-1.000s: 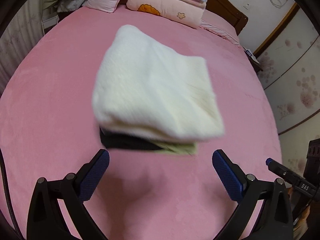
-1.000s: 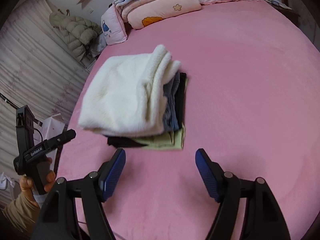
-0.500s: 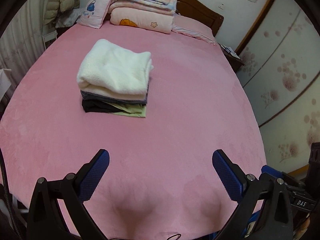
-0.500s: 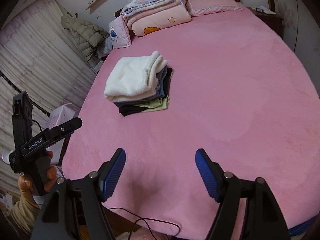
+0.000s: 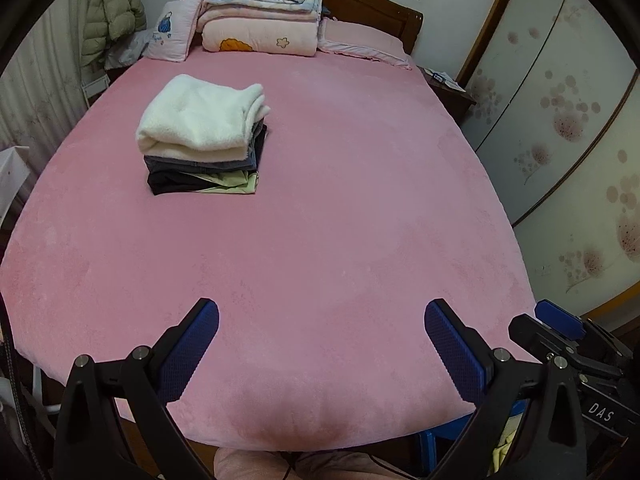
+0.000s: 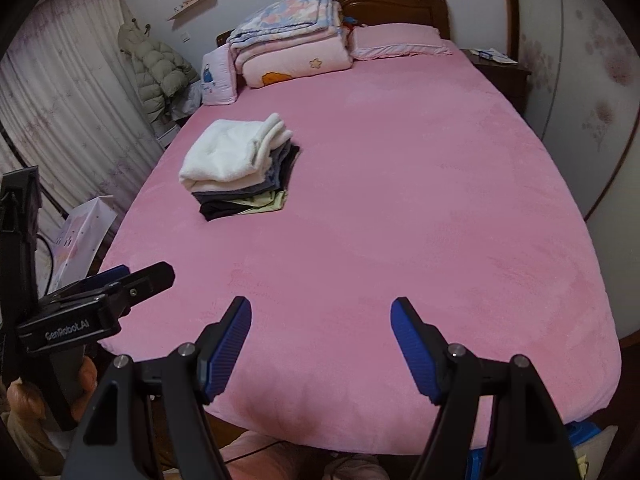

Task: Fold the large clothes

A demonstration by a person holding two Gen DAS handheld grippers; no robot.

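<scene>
1. Pink plush bedspread (image 5: 340, 208) is covering the whole bed, with the wooden headboard (image 5: 372, 12) showing at the far end.
2. Stack of folded clothes (image 5: 202, 140) is sitting on the bedspread, left of centre and toward the headboard; a white fleece garment (image 5: 200, 118) is lying on top, grey and black pieces are showing under it, and a pale green piece (image 5: 230, 182) is lying at the bottom.
3. Left gripper (image 5: 322, 344) is hanging over the foot of the bed, its blue-padded fingers (image 5: 188, 354) spreading wide and holding nothing; the stack is lying well apart from it, ahead and to the left.
4. Right gripper (image 6: 320, 344) is hanging likewise over the foot edge, fingers (image 6: 226, 350) spreading wide and empty; the stack is lying well ahead, left of the finger gap.
5. Folded quilts (image 5: 260, 12) and a pink pillow (image 5: 362, 42) are lying against the headboard.
6. Green puffer jacket (image 6: 162, 70) is hanging by the curtain (image 6: 60, 120) left of the bed.
</scene>
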